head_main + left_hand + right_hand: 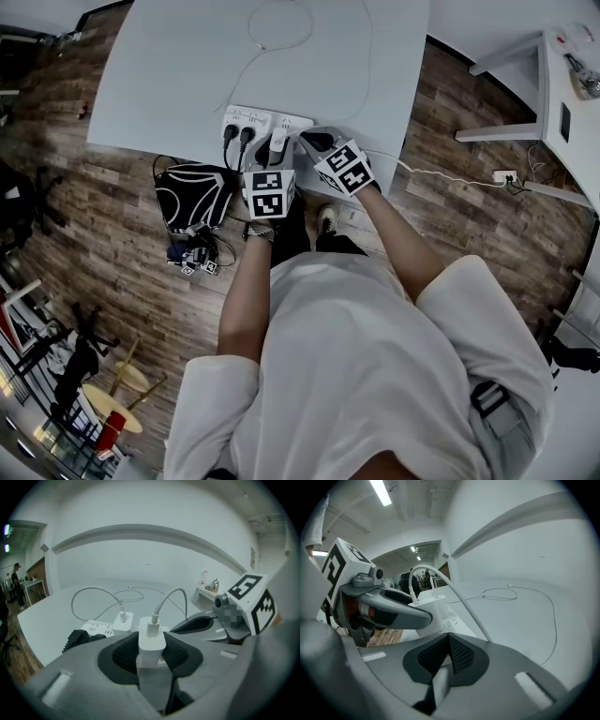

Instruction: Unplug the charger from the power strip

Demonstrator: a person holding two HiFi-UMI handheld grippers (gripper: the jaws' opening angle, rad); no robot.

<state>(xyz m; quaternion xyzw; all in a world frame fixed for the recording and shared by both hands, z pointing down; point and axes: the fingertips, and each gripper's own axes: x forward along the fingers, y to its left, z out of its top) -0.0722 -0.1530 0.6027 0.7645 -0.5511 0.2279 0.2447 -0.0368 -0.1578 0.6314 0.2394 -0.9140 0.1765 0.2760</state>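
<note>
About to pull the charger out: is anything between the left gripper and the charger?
Nothing visible. The left gripper is closed on the charger, and only its own cable rises above it.

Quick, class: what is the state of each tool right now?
Left tool: closed on the white charger.
Right tool: closed, holding nothing.

A white power strip [255, 122] lies at the near edge of a white table [178, 75], with two black plugs [237, 138] in its left end. The left gripper [273, 155] meets a white charger [279, 142] on the strip, and the right gripper [312, 142] is just to its right. A black bag [192, 195] sits on the wood floor to the left.
</note>
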